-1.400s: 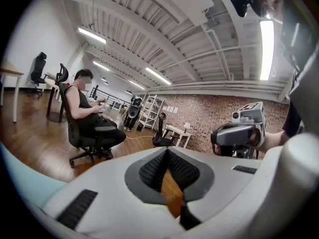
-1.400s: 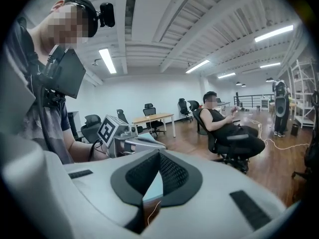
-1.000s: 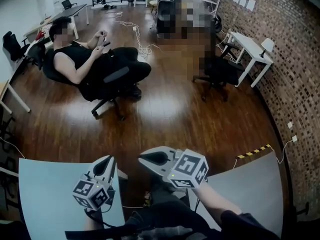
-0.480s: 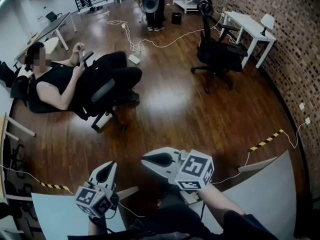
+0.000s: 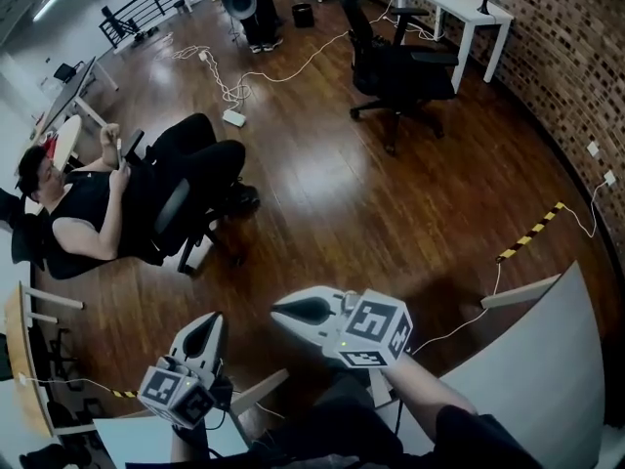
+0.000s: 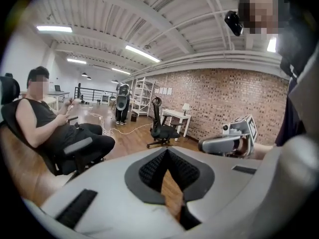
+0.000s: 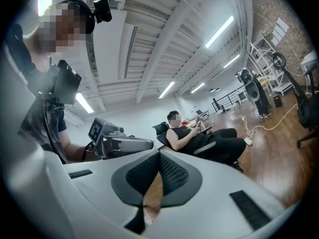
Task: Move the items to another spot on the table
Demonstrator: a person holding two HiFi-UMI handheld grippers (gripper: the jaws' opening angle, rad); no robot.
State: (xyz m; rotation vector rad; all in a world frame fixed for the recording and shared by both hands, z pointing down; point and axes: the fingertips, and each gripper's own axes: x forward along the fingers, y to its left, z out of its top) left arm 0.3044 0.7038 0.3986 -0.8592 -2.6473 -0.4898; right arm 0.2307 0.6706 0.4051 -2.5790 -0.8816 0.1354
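Note:
No task item shows in any view. In the head view my left gripper (image 5: 209, 325) is held up at the lower left, its tip pointing out over the wooden floor, jaws shut and empty. My right gripper (image 5: 285, 310) hangs beside it at centre, pointing left, jaws shut with nothing in them. In the left gripper view the black pads (image 6: 155, 169) meet at the tip, and the right gripper (image 6: 227, 142) shows at the right. In the right gripper view the pads (image 7: 169, 172) also touch, and the left gripper (image 7: 122, 142) shows at the left.
A pale table (image 5: 547, 379) fills the lower right, another pale table edge (image 5: 146, 438) the lower left. A person sits in an office chair (image 5: 171, 218) at left. A black chair (image 5: 395, 71) and white desk (image 5: 454, 3) stand at the back. Cables (image 5: 547, 228) cross the floor.
The head view has swung to the right: the seated person and the room have slid left and down, and the tables have shifted lower. Both grippers stay shut in about the same spot.

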